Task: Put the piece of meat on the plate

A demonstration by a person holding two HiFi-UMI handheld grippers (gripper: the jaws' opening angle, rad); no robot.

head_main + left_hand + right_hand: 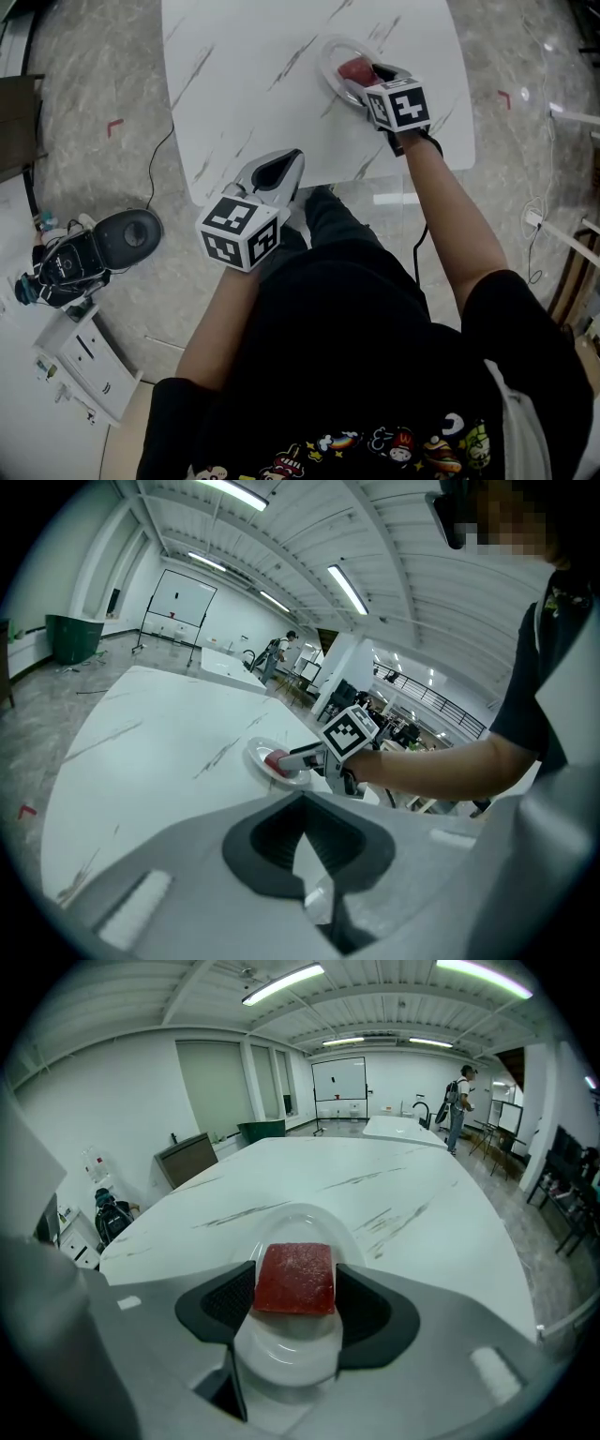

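On the far right part of the white marbled table (pixel 244 84) sits a white plate (pixel 328 58), and the right gripper (pixel 364 75) reaches over it. In the right gripper view its jaws are closed on the two sides of the piece of meat (pixel 296 1277), a red square slab held flat above the plate's centre. Whether the slab's underside touches the plate cannot be told. The jaw bodies cover the plate's left and right rims in that view. In the head view the marker cube (pixel 397 103) hides the plate's near rim and most of the meat.

The left gripper (pixel 281 167) hangs at the table's near edge, well apart from the plate. In its own view the jaws stand almost together, with only a thin wedge of light between the dark pads (pixel 272 841) and nothing held.
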